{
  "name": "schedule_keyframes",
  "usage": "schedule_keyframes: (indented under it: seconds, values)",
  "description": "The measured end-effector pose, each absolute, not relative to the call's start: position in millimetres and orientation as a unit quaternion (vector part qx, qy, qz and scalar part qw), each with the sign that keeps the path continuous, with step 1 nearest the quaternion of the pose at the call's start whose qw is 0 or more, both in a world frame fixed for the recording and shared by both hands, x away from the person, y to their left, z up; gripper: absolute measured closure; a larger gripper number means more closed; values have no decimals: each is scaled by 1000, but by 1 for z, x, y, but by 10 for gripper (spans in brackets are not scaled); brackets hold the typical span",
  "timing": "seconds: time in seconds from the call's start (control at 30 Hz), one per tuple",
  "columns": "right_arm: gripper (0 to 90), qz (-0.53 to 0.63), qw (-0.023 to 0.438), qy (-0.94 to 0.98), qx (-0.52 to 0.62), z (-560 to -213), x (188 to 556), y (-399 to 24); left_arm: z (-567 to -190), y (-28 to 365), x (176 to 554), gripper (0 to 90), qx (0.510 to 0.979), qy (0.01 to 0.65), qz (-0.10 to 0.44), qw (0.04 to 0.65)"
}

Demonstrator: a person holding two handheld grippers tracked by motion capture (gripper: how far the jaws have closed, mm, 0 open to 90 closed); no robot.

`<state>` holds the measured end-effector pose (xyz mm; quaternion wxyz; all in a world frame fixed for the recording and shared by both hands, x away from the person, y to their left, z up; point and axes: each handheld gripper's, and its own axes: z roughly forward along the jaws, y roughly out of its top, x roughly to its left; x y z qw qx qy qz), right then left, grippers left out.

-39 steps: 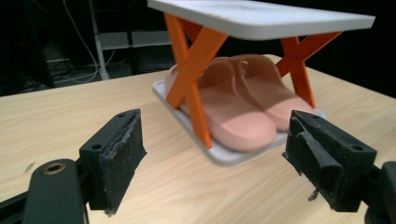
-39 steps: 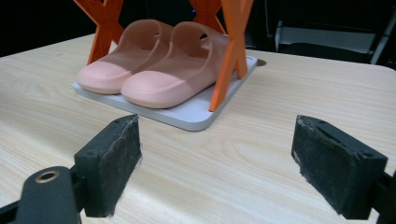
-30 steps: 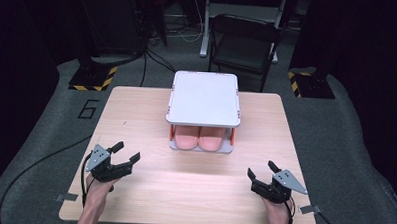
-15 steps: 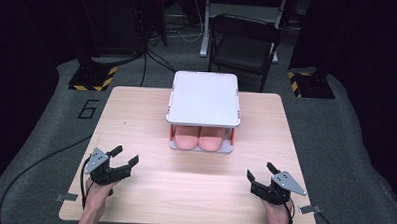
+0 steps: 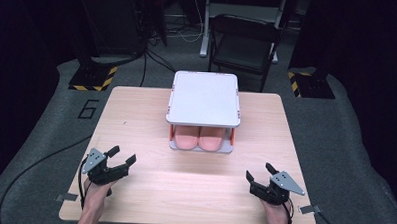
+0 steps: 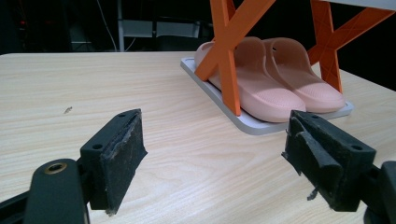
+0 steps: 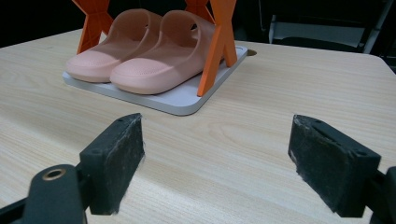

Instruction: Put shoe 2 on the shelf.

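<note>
Barely any change since the earlier frame: your left gripper (image 5: 119, 158) has eased a touch toward the near edge, right gripper (image 5: 258, 178) holding its spot. Both jaws spread wide, nothing in them, low over the surface (image 5: 184, 181) and aimed at the pink slippers (image 5: 199, 141). Pair sits on the rack's bottom tray (image 5: 201, 148) under the white top shelf (image 5: 204, 98), toes toward you, so approach is prob. from the front.

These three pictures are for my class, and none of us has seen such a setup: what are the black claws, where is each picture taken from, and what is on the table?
A person sits at a wooden table holding a hand-worked clamp in each hand: the left gripper and the right gripper. One camera looks down from above; the other two ride on the grippers, looking out between their own black jaws. Both grippers are open and hold nothing. On the table stands a small rack with orange legs, and a pair of pink slippers rests on its bottom shelf.
</note>
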<state>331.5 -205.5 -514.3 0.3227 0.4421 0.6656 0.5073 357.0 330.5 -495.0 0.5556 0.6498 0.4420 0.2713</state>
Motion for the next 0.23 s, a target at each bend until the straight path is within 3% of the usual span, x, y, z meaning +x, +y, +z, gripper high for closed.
schedule_keyframes:
  seconds: [0.23]
  values:
    - [162, 506, 327, 659, 450, -514, 332, -208, -495, 330, 357, 195, 649, 443, 273, 555]
